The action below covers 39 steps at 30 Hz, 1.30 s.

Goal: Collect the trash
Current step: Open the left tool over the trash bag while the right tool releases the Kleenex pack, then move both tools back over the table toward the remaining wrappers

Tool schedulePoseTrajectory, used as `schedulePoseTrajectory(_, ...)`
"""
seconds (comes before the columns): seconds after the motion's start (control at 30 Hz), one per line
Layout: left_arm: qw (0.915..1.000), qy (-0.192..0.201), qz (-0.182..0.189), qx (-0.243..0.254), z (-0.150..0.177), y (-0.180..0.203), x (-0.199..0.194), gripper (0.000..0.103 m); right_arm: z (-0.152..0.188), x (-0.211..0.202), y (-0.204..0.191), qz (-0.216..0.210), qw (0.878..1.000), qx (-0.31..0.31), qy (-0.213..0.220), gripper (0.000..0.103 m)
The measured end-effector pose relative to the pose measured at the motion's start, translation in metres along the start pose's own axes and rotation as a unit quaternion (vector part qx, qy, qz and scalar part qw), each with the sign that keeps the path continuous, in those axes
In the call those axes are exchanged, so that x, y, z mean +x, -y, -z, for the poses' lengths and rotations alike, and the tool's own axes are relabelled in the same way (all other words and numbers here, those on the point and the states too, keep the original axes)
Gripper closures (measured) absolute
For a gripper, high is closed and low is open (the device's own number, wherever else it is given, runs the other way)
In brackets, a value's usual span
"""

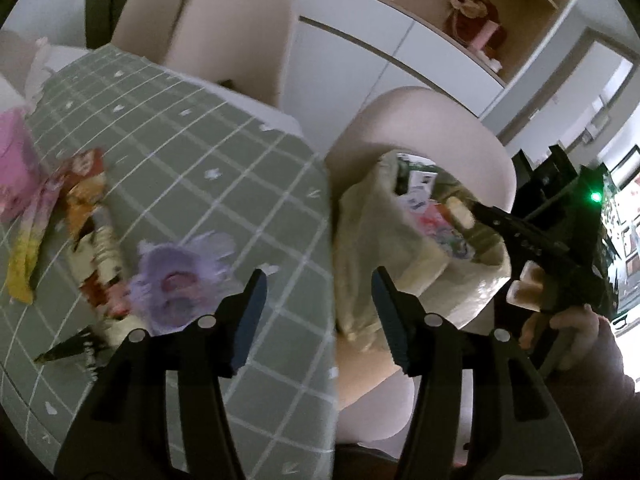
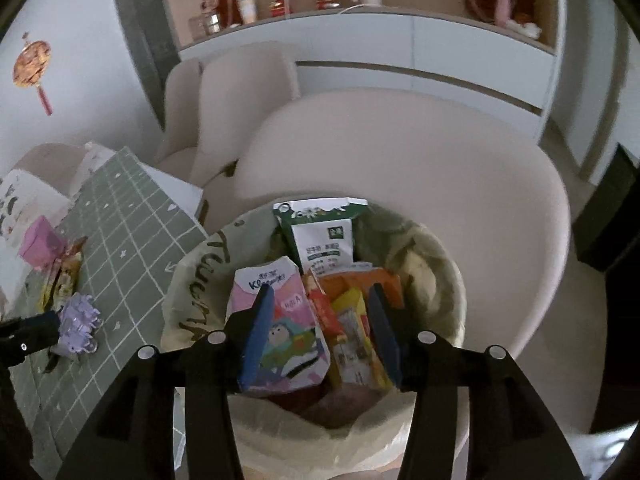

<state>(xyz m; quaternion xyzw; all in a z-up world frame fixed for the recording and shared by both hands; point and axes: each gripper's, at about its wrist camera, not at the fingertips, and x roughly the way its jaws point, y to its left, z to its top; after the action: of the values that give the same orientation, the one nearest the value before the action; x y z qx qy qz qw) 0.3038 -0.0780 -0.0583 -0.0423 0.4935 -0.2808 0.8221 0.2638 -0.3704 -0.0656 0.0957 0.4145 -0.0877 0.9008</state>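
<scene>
Left gripper (image 1: 318, 312): jaws apart, nothing between the pads; hangs over the table's near edge, just right of the purple wrapper.
Right gripper (image 2: 320, 332): fingers released, spread over the mouth of the trash bag; no pad presses on anything. Pink carton and orange packets show in the gap, lying in the bag below.
Trash bag (image 2: 188, 280): pale, with dark lettering on the folded rim; sits open on the seat of a cream chair (image 2: 460, 200) beside the table. From the left wrist it appears right of the table edge (image 1: 360, 240).
Bag contents: pink cartoon carton (image 2: 292, 344), green-and-white carton (image 2: 320, 240) upright at the back, orange and yellow packets (image 2: 352, 312) to the right.
Table (image 1: 192, 152): green cloth with a white grid.
Trash on the table: purple frilled wrapper (image 1: 180, 276) near the edge; snack wrappers (image 1: 92, 216) in a loose heap beyond it; a dark wrapper (image 1: 68, 350) nearer the camera; pink box (image 2: 38, 244) at the far end.
Person: a hand (image 1: 568, 328) holds the right gripper's grip, sleeve below it.
Background: white cabinet with a shelf of small ornaments (image 2: 280, 0), blurred.
</scene>
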Motion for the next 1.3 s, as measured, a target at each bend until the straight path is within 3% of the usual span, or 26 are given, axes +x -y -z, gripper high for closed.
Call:
schedulePoseTrajectory(0.2,0.9993,0.026,-0.024,0.012,0.011,-0.049,-0.021,0.051,0.013,-0.029,-0.013,0.011,0.999,0.032,0.032,0.056)
schedulePoseTrajectory(0.33,0.9969,0.059,-0.051,0.004,0.009,-0.101,-0.039,0.051,0.023,-0.047,-0.037,-0.001,0.998,0.029,0.05,0.047)
schedulePoseTrajectory(0.5,0.9935,0.079,-0.081,-0.01,0.002,-0.166,-0.054,0.051,0.044,-0.049,-0.073,-0.006,1.0,0.022,0.016,0.047)
schedulePoseTrajectory(0.67,0.9935,0.055,-0.099,-0.008,-0.008,-0.215,-0.042,0.051,0.071,-0.043,-0.104,-0.018,0.999,0.025,-0.012,0.047)
schedulePoseTrajectory(1.07,0.9945,0.022,-0.101,0.017,-0.023,-0.222,-0.009,0.053,0.1,-0.048,-0.167,-0.043,0.998,-0.001,-0.036,0.047)
schedulePoseTrajectory(1.17,0.9938,0.022,-0.107,0.021,-0.023,-0.222,-0.009,0.063,0.106,-0.048,-0.175,-0.054,0.998,0.014,-0.035,0.047)
schedulePoseTrajectory(1.2,0.9941,0.022,-0.104,0.022,-0.023,-0.222,-0.011,0.074,0.108,-0.048,-0.179,-0.057,0.998,0.013,-0.036,0.047)
schedulePoseTrajectory(1.3,0.9944,0.017,-0.099,0.035,-0.021,-0.219,-0.018,0.085,0.113,-0.047,-0.198,-0.066,0.997,-0.009,-0.039,0.047)
